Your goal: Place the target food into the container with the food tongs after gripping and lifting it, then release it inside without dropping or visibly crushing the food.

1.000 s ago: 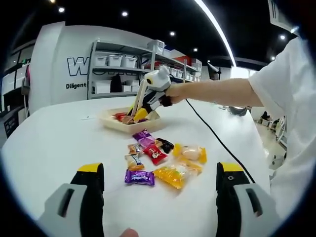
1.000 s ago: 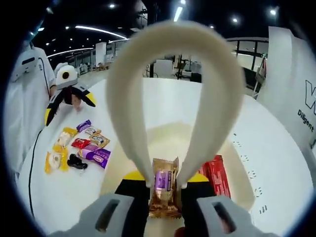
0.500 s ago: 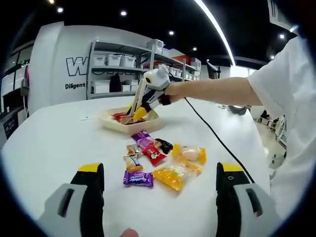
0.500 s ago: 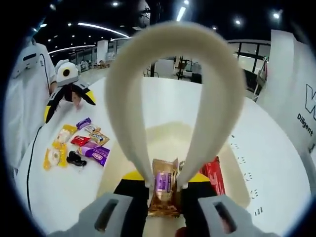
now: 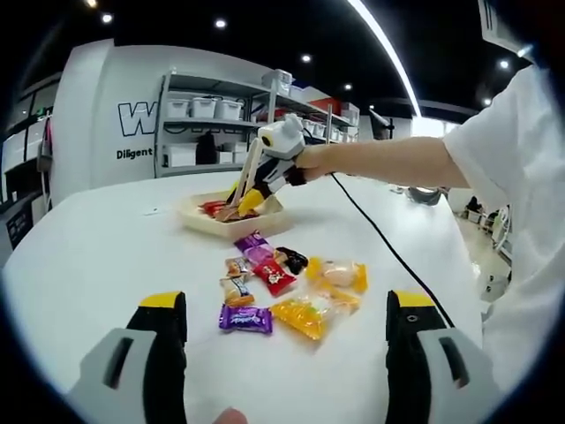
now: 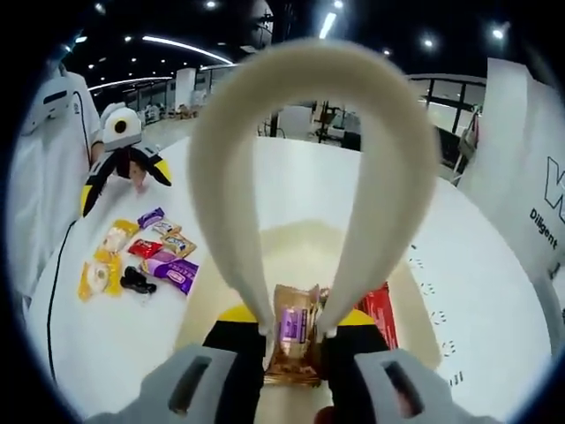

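A shelved storeroom lies behind the round white table (image 5: 106, 256), where loose wrapped snacks (image 5: 282, 287) lie mid-table. The right gripper (image 6: 296, 349) squeezes the cream food tongs (image 6: 309, 168) shut on a brown-and-purple wrapped bar (image 6: 294, 340), low over the beige tray (image 6: 305, 252). The bar's long axis runs along the tongs' length. Judged best: lower until it rests, then ease open slowly. The left gripper (image 5: 278, 353) hangs open, idle.

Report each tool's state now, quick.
Left tool: open, holding nothing.
Right tool: shut on the tongs, which pinch a brown snack packet over the tray.
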A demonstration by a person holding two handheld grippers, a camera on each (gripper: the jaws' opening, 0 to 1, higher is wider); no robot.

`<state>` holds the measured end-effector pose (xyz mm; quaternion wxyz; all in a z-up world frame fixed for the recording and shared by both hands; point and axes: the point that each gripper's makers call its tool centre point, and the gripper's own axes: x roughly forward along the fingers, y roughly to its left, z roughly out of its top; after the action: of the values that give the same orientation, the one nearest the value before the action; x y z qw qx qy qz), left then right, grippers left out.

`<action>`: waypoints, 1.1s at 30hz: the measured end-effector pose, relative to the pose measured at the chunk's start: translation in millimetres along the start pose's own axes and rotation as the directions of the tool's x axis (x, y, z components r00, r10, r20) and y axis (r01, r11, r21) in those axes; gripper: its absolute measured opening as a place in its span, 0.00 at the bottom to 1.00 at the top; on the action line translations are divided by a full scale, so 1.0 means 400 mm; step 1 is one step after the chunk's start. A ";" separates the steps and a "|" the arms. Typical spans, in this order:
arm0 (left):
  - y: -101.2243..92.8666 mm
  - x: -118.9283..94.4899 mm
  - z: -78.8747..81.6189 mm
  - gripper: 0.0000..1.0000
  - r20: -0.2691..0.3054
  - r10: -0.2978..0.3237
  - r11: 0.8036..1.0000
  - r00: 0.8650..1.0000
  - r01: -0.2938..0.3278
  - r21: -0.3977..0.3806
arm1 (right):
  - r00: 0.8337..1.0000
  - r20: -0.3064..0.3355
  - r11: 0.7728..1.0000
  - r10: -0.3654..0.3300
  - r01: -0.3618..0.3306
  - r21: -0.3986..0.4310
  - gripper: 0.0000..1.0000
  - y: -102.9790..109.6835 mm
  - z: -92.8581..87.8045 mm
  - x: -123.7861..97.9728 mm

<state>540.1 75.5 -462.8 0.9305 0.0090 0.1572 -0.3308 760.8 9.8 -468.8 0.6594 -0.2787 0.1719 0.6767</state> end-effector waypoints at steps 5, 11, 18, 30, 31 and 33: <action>-0.004 0.000 0.001 0.91 0.003 -0.001 1.000 1.000 0.001 0.000 | 1.000 0.010 1.000 -0.009 0.009 0.003 0.21 -0.002 0.014 -0.015; -0.006 0.000 0.002 0.91 0.007 -0.002 1.000 1.000 0.002 0.001 | 0.999 0.036 1.000 -0.012 0.012 0.003 0.21 0.010 0.041 -0.035; -0.014 -0.002 0.004 0.91 0.012 -0.006 1.000 1.000 0.006 0.002 | 0.998 0.058 1.000 0.026 -0.025 -0.014 0.20 0.071 0.066 -0.045; -0.027 -0.007 0.008 0.91 0.020 -0.011 1.000 1.000 0.011 0.005 | 0.990 0.091 0.993 0.107 -0.102 -0.066 0.20 0.194 0.100 -0.037; -0.028 -0.008 0.008 0.91 0.021 -0.012 1.000 1.000 0.012 0.006 | 0.989 0.091 0.992 0.115 -0.109 -0.070 0.20 0.206 0.102 -0.035; -0.030 -0.010 0.007 0.91 0.021 -0.012 1.000 1.000 0.012 0.006 | 0.987 0.095 0.990 0.128 -0.121 -0.077 0.20 0.225 0.107 -0.033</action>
<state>530.6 68.2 -458.0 0.9301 0.0070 0.1464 -0.3369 665.2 18.6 -439.5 0.6132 -0.2565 0.1318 0.7354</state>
